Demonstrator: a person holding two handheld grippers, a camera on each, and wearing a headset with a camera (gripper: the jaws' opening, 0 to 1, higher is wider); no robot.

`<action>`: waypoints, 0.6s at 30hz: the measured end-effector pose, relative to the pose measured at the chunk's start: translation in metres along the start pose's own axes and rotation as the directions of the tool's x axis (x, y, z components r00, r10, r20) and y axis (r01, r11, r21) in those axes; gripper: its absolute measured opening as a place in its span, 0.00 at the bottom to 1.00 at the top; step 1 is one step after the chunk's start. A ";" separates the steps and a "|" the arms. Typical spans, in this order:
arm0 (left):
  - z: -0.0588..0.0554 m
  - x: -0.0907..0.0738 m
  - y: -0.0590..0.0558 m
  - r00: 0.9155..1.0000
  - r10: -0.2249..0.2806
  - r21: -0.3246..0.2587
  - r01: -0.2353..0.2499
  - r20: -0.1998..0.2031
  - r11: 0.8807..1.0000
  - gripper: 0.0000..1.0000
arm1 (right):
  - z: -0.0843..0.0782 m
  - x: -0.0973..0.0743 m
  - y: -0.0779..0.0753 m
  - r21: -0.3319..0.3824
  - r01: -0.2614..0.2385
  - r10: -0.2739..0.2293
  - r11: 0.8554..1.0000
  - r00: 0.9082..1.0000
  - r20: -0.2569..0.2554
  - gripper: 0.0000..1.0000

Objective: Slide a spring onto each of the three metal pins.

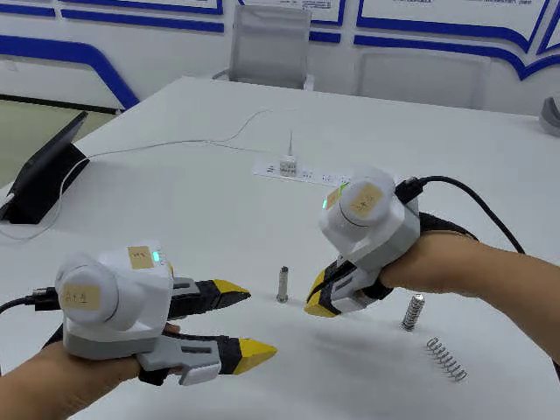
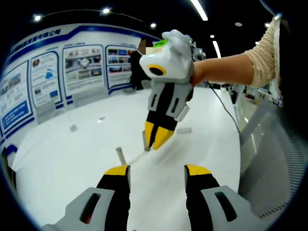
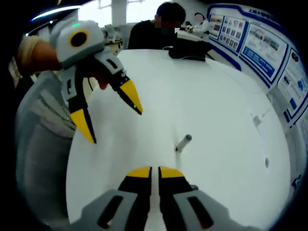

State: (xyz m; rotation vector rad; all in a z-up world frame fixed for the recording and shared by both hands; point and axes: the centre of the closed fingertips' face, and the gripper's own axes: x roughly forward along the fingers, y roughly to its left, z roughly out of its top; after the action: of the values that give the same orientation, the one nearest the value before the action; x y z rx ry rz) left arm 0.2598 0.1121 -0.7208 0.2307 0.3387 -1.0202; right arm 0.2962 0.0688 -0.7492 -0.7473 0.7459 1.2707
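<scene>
Two pins stand on the white table (image 1: 201,201): one bare pin (image 1: 282,284) and, well to its right, one sprung pin (image 1: 413,311). One loose spring (image 1: 445,359) lies flat beyond that, nearer the person. The right gripper (image 1: 313,307), jaws pressed together with nothing seen between them, tips just right of the bare pin; the left gripper (image 1: 259,321), jaws apart, sits just left of it
</scene>
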 end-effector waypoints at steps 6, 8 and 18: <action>0.001 0.001 -0.002 1.000 -0.006 0.002 0.006 0.002 1.000 0.46 | -0.007 -0.008 0.009 0.011 0.001 -0.001 1.000 1.000 0.011 0.08; 0.001 0.001 -0.003 1.000 -0.006 0.003 0.006 0.001 1.000 0.46 | -0.010 -0.011 0.012 0.013 0.002 -0.002 1.000 1.000 0.012 0.08; -0.001 0.001 -0.003 1.000 -0.008 -0.003 0.008 -0.001 1.000 0.46 | -0.033 -0.024 0.020 0.052 0.017 -0.018 0.998 1.000 0.009 0.09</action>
State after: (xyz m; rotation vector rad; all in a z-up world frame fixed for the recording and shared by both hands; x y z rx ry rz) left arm 0.2572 0.1096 -0.7221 0.2274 0.3419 -1.0278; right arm 0.2703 0.0319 -0.7494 -0.7034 0.7602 1.2336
